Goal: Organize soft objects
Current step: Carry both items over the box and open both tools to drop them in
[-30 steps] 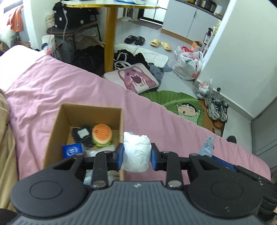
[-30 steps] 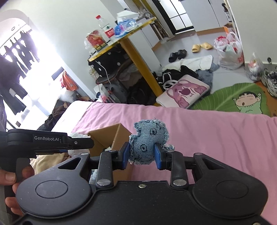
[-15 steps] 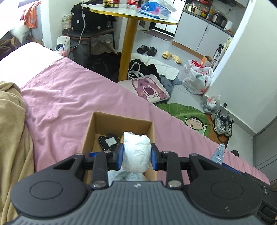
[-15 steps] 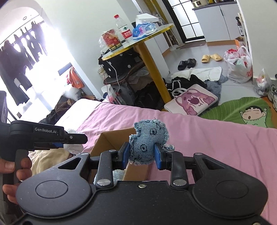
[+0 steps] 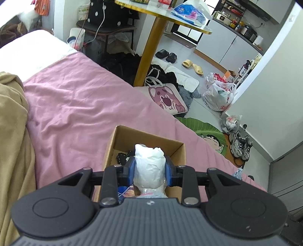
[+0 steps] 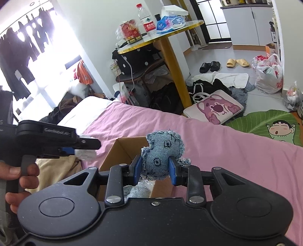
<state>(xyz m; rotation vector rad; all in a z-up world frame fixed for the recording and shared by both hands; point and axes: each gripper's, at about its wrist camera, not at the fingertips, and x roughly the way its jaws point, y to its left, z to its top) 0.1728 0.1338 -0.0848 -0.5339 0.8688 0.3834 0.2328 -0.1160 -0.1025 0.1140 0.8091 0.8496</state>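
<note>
An open cardboard box (image 5: 145,138) stands on the pink bed sheet (image 5: 79,106). My left gripper (image 5: 149,167) is shut on a white crumpled soft bundle (image 5: 149,162), held above the box's near half. Inside the box a black patterned item (image 5: 122,158) shows at the far left; the other contents are mostly hidden by the bundle. In the right wrist view my right gripper (image 6: 155,169) is shut on a blue denim soft toy (image 6: 162,151), just over the box (image 6: 123,149) at its right wall. The left gripper (image 6: 83,145), held by a hand (image 6: 17,181), sits to the left there.
A tan blanket (image 5: 13,132) lies on the bed's left side. Beyond the bed stands a round table (image 5: 164,17) on a yellow leg, with bags, a pink bear cushion (image 5: 166,98), slippers and shoes on the floor. A plastic bottle (image 5: 237,173) lies on the sheet at right.
My left gripper has carried the white bundle from beside the box's right wall to over its inside. My right gripper has come closer to the box with the denim toy.
</note>
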